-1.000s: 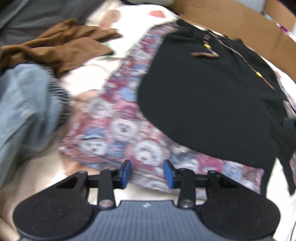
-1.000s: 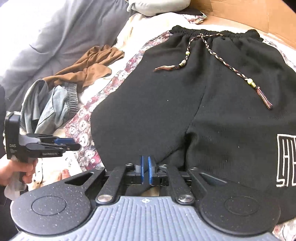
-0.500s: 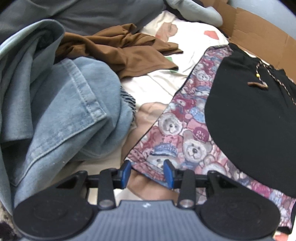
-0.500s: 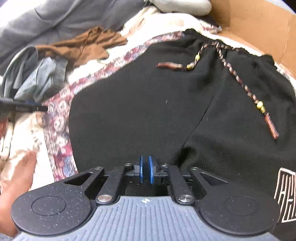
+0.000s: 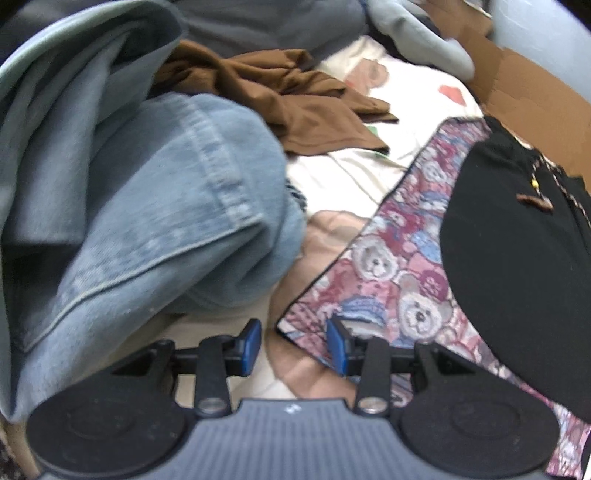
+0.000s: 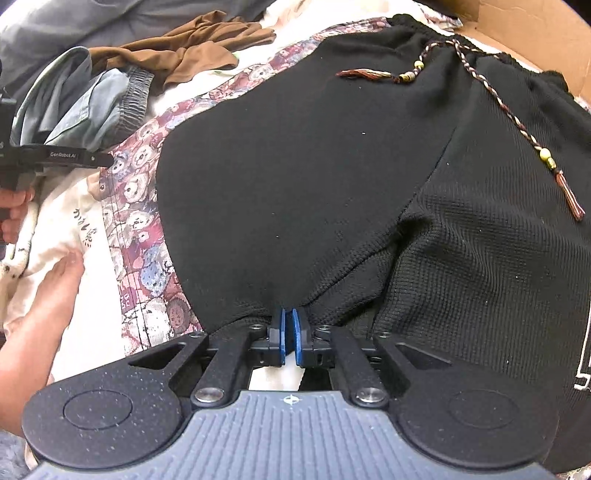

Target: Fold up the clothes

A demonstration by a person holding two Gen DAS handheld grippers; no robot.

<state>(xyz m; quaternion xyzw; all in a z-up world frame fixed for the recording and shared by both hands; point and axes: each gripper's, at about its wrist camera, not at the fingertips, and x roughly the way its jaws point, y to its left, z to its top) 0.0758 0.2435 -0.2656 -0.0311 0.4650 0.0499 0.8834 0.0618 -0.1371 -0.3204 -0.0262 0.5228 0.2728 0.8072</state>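
Black shorts (image 6: 314, 166) with a braided, beaded drawstring (image 6: 491, 99) lie flat on a teddy-bear print cloth (image 6: 136, 206). My right gripper (image 6: 288, 332) sits at the crotch hem, where the fabric puckers toward its blue pads. The pads pinch the hem and the jaws are opening, with a thin slit between them. My left gripper (image 5: 294, 345) is open with nothing between its fingers, hovering over the corner of the bear cloth (image 5: 391, 280). The shorts (image 5: 517, 266) lie to its right. In the right wrist view the left gripper (image 6: 55, 158) shows at the far left, held by a hand.
A heap of blue denim (image 5: 155, 229) and a crumpled brown garment (image 5: 295, 99) lie left of the shorts on a cream sheet (image 5: 343, 173). A cardboard wall (image 6: 535, 33) runs along the far right. A person's bare limb (image 6: 48, 291) rests on the sheet at lower left.
The left gripper's view swung left, from the shorts to the denim heap and the bear cloth's corner. The right gripper sank closer to the shorts and rolled slightly.
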